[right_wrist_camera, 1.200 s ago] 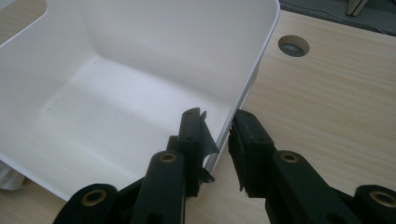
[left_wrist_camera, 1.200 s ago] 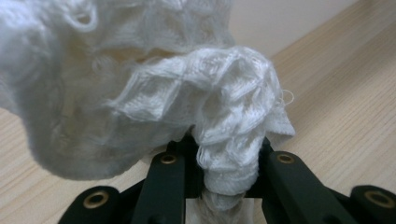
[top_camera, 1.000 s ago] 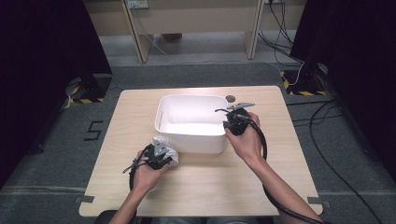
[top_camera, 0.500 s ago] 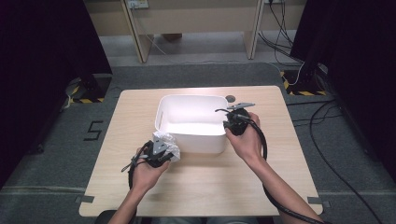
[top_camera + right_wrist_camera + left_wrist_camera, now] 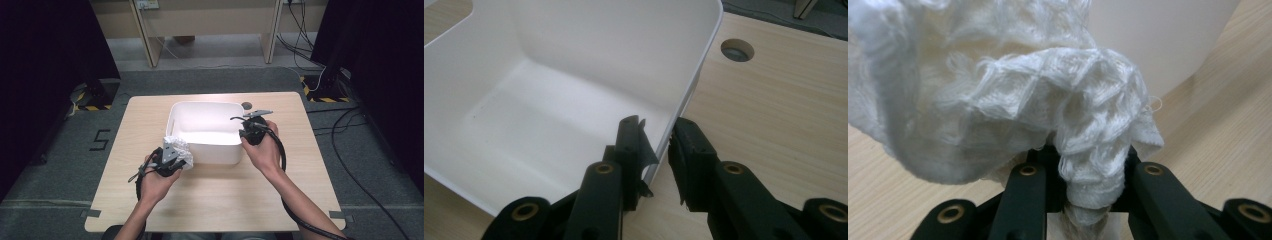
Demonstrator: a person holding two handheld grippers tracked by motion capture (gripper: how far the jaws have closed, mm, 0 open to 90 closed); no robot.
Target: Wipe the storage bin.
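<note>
Over pale wood, left gripper point(image 5: 1088, 200) pinches a crumpled white waffle-knit cloth point(image 5: 1013, 95); right gripper point(image 5: 659, 142) clamps white bin point(image 5: 549, 95) wall

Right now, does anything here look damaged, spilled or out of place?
One small thing: in the right gripper view, the black pad on the jaw inside the bin looks torn and peels away. The cloth is bunched in the left gripper, which is normal. Nothing is spilled on the table.

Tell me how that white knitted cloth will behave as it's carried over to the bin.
The cloth bunches and droops around the left gripper, so it is probably floppy and will sag. Its open, fluffy knit suggests it is light and unlikely to slip. Loose threads might snag on the white bin rim.
</note>
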